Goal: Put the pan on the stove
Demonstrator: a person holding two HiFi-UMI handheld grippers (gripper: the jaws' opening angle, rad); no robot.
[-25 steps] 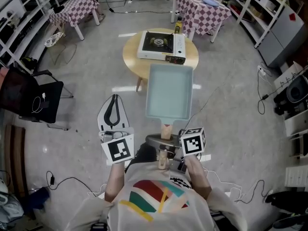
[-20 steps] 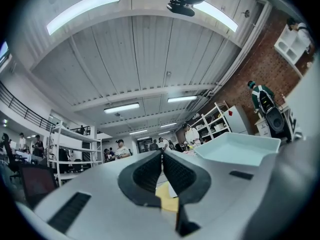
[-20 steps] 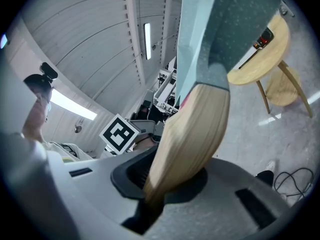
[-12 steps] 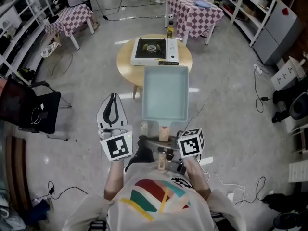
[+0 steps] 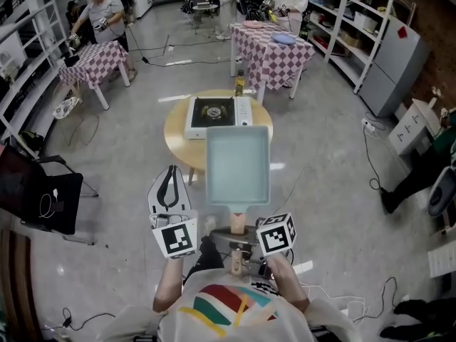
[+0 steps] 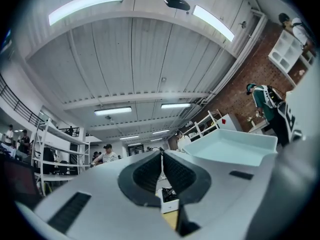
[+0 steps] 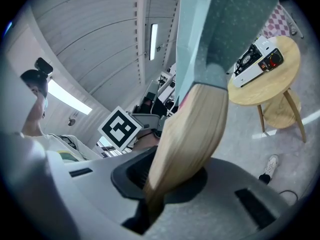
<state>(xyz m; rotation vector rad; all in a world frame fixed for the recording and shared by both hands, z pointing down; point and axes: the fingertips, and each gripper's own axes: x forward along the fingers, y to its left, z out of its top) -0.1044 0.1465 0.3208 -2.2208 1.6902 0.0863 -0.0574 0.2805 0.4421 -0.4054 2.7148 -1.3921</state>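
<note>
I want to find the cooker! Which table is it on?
The round light-wood table: the white portable stove sits on its bare top. The left checked-cloth table and right checked-cloth table have no stove.

The stove sits on the table, beyond the pan.

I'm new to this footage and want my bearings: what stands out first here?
A pale blue rectangular pan fills the middle of the head view, gripped by its wooden handle in the right tool. Beyond it, a portable stove sits on a round wooden table. The left tool is shut and empty.
</note>
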